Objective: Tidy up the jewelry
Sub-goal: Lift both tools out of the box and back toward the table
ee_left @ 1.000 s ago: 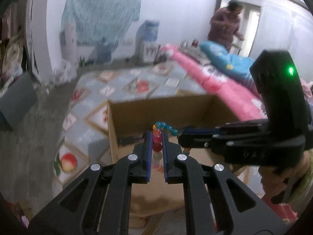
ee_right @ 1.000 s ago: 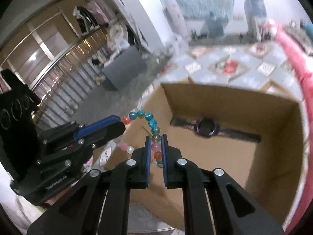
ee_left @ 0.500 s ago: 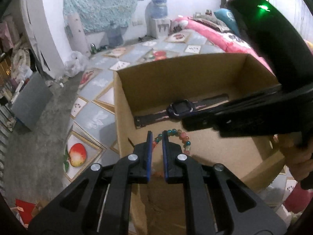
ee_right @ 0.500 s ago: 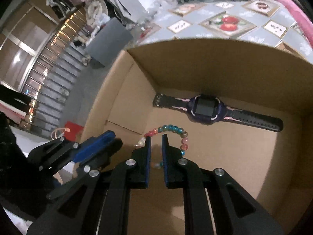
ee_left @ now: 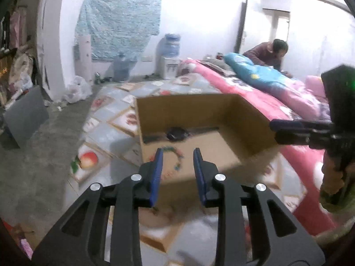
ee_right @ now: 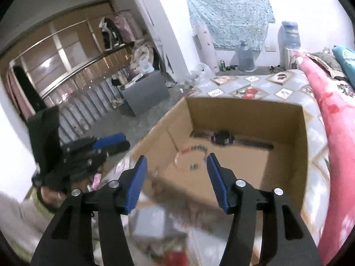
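Left gripper [ee_left: 178,155]: jaws parted and opening, nothing between the blue pads. Right gripper [ee_right: 176,160]: jaws spread wider and also opening, likewise empty; both have released.

Beaded bracelet [ee_right: 194,153]: multicoloured, blurred, lying loose on the floor of the open cardboard box [ee_right: 244,113], toward its near left part. In the left wrist view the same bracelet [ee_left: 175,157] shows beyond the gap of the jaws, clear of both pads.

Wristwatch [ee_right: 223,137]: dark, strap laid out flat, resting on the box floor along the far wall, just behind the bracelet; the two are near each other, contact not determinable.

The box stands on a patterned floor mat [ee_left: 106,133] beside a pink-covered bed [ee_left: 255,93]. A person [ee_left: 269,53] bends over the far end of the bed.
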